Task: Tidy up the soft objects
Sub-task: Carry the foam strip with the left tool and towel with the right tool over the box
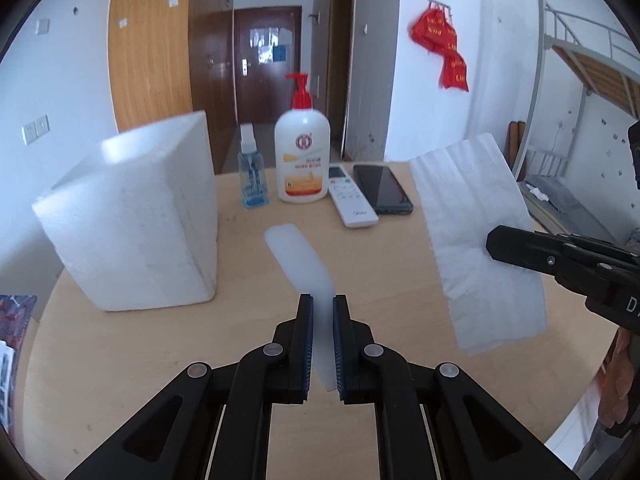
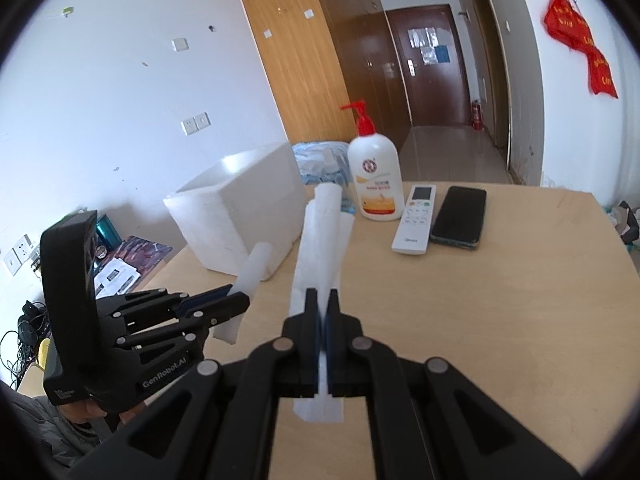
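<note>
My left gripper (image 1: 322,298) is shut on a thin white foam strip (image 1: 296,256), which it holds above the table and which sticks out past its fingertips. The right wrist view shows that gripper (image 2: 236,296) low on the left, the foam strip (image 2: 256,264) still in it. My right gripper (image 2: 322,294) is shut on a long white paper tissue (image 2: 320,240) that hangs in folds ahead of the jaws. In the left wrist view the right gripper (image 1: 490,242) comes in from the right, pinching the spread tissue (image 1: 472,208). An open white foam box (image 1: 132,216) stands on the table's left.
At the back of the wooden table (image 1: 400,280) stand a small spray bottle (image 1: 253,176) and a red-capped pump lotion bottle (image 1: 303,152). A white remote (image 1: 352,200) and a dark phone (image 1: 382,188) lie beside them. The table's rounded edge runs near right.
</note>
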